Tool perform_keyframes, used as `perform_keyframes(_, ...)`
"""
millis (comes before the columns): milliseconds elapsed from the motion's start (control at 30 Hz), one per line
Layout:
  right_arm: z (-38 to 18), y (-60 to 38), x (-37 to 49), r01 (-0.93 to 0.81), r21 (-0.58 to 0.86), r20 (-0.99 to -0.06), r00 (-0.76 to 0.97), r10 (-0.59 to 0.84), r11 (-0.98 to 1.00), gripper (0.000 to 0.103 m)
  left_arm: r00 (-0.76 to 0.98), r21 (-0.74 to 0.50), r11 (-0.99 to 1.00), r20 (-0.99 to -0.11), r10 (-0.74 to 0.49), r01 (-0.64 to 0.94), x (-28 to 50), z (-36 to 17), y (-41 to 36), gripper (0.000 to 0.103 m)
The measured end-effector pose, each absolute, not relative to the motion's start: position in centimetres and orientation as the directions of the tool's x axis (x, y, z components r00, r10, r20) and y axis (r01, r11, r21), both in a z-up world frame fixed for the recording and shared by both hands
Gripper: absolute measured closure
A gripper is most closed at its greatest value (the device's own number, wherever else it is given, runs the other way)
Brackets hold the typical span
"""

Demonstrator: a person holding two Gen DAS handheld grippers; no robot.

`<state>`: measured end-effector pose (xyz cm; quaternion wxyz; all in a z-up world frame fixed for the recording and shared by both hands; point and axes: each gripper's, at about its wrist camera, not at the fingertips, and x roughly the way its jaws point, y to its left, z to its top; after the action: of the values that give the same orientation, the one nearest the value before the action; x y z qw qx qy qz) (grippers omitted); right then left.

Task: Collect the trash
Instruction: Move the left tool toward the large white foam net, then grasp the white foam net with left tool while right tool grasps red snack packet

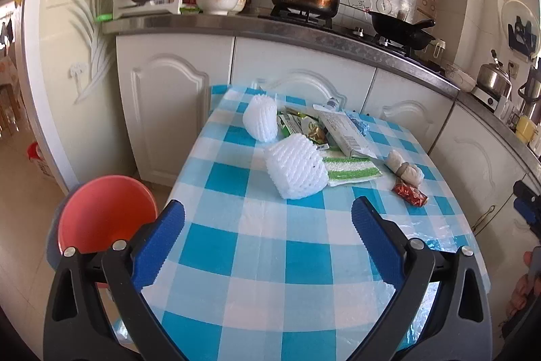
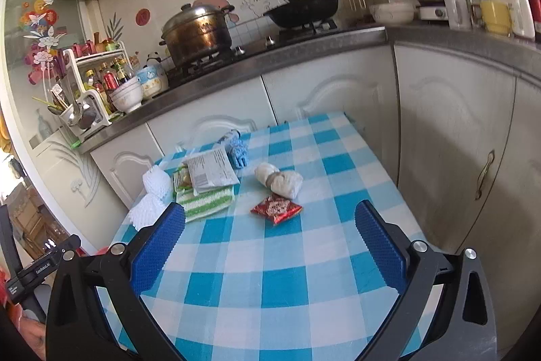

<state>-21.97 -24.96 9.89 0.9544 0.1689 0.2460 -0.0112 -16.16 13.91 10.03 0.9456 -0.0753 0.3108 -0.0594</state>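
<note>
Both grippers hover over the blue-checked table (image 1: 257, 246), and neither has anything in it: the left gripper (image 1: 268, 212) is spread wide and released, and the right gripper (image 2: 270, 213) is just as wide with bare cloth between its blue pads (image 2: 159, 246). The trash sits in a loose cluster toward the far side. From the left wrist, a white foam net (image 1: 296, 170) lies at twelve o'clock just beyond the fingertips, a second foam net (image 1: 260, 119) behind it, green snack wrappers (image 1: 301, 124) and a flat printed pouch (image 1: 346, 132) piled at one o'clock over a green-striped cloth (image 1: 351, 170). Only this view catches the red bin (image 1: 104, 215) down at nine o'clock beside the table edge. The right wrist gives a cleaner look at the red wrapper (image 2: 275, 208), lying alone at twelve o'clock, with a tied whitish bag (image 2: 280, 180) just behind it and a crumpled blue bag (image 2: 236, 149) at eleven, barely seen from the left.
</note>
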Motion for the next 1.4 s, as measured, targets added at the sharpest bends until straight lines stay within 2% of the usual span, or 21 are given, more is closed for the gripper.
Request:
perform_keyframes(100,7.9,-25.4,-20.9,0.115,0.332,-0.517,0.853,0.079,0.936,0.004,0.771,-0.246,0.965,-0.597,-0.222,0.088,-14.7,8.5,14.0,0.003)
perform_keyframes(367,3.8,-26.2,-17.8,0.111,0.429,-0.579,0.796,0.178,0.897,0.004,0.720,-0.290,0.945,-0.622,-0.307,0.152,-10.3,6.1,11.2,0.003)
perform_keyframes(567,2.7,-25.7,-14.5,0.082,0.444,-0.590,0.776,0.222,0.892,0.005,0.703,-0.259,0.959,-0.659,-0.266,0.119,-6.6,4.8,9.5,0.003)
perform_keyframes(733,2.2,-24.7,-10.5,0.060,0.362,-0.626,0.755,0.195,0.930,0.006,0.698,-0.256,0.963,-0.676,-0.237,0.078,-3.9,4.0,9.2,0.003)
perform_keyframes(933,0.5,-23.7,-6.4,0.003,0.247,-0.716,0.675,0.180,0.969,0.007,0.702,-0.250,0.966,-0.677,-0.219,0.060,-1.9,3.6,9.2,0.004)
perform_keyframes(1033,-0.2,-23.2,-5.5,-0.029,0.213,-0.741,0.647,0.181,0.977,0.017,0.698,-0.249,0.966,-0.681,-0.223,0.066,-1.2,3.3,8.9,0.007)
perform_keyframes(1100,-0.6,-23.0,-5.2,-0.032,0.189,-0.753,0.636,0.165,0.982,0.026,0.693,-0.256,0.964,-0.683,-0.232,0.070,-0.8,3.0,8.9,0.016)
perform_keyframes(1233,-0.8,-22.7,-5.0,-0.033,0.150,-0.762,0.632,0.137,0.988,0.029,0.673,-0.267,0.962,-0.700,-0.237,0.061,-0.1,2.2,9.0,0.027)
perform_keyframes(1367,-0.6,-22.3,-4.7,-0.041,0.106,-0.767,0.632,0.108,0.994,0.045,0.676,-0.269,0.961,-0.697,-0.239,0.063,-0.2,2.0,9.2,0.037)
perform_keyframes(1400,-0.6,-22.2,-4.7,-0.043,0.103,-0.767,0.632,0.107,0.994,0.046,0.680,-0.264,0.962,-0.694,-0.236,0.065,-0.3,2.1,9.2,0.039)
